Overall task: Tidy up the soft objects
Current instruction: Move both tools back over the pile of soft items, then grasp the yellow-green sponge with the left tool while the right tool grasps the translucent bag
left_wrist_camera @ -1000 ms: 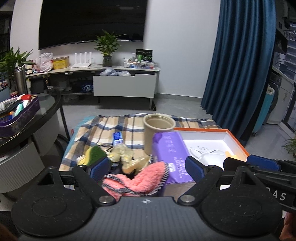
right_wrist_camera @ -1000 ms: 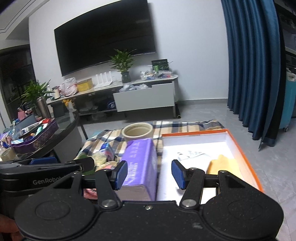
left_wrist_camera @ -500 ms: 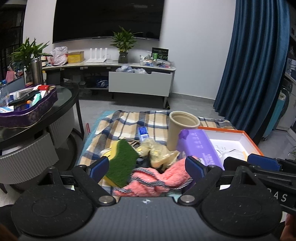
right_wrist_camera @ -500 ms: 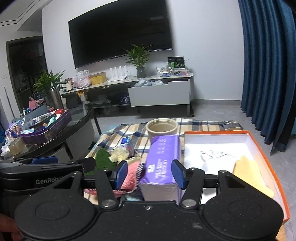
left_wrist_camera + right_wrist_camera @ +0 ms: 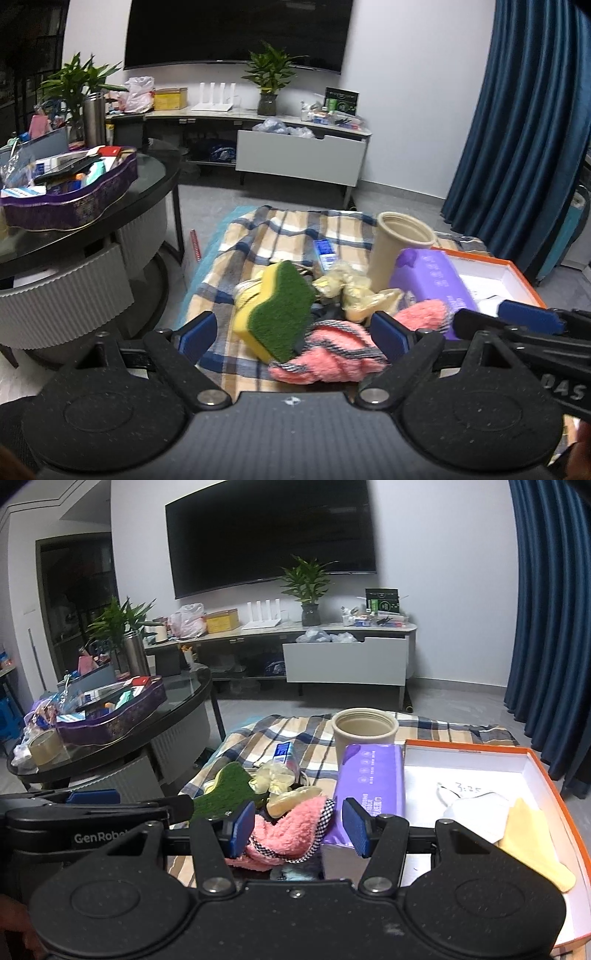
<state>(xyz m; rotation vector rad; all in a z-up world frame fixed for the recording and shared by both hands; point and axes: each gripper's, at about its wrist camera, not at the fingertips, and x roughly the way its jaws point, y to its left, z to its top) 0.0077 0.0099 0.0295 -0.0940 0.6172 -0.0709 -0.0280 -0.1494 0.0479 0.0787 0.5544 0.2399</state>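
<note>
A pile of soft things lies on the plaid blanket: a green-and-yellow sponge, a pink fluffy cloth and crumpled pale yellow pieces. My left gripper hovers open just before the sponge and the pink cloth, gripping nothing. My right gripper is open too, with the pink cloth seen between its blue pads but not pressed. To its right a purple tissue pack leans on the orange-rimmed box, which holds a white mask and a yellow cloth.
A beige cup stands upright behind the tissue pack. A small blue packet lies on the blanket. At the left, a round black table carries a purple tray of clutter. Blue curtains hang at the right, past grey floor.
Both grippers have slid left across the pile. The sponge has come between the left fingers. The right fingers, which framed the purple pack, now frame the pink cloth.
</note>
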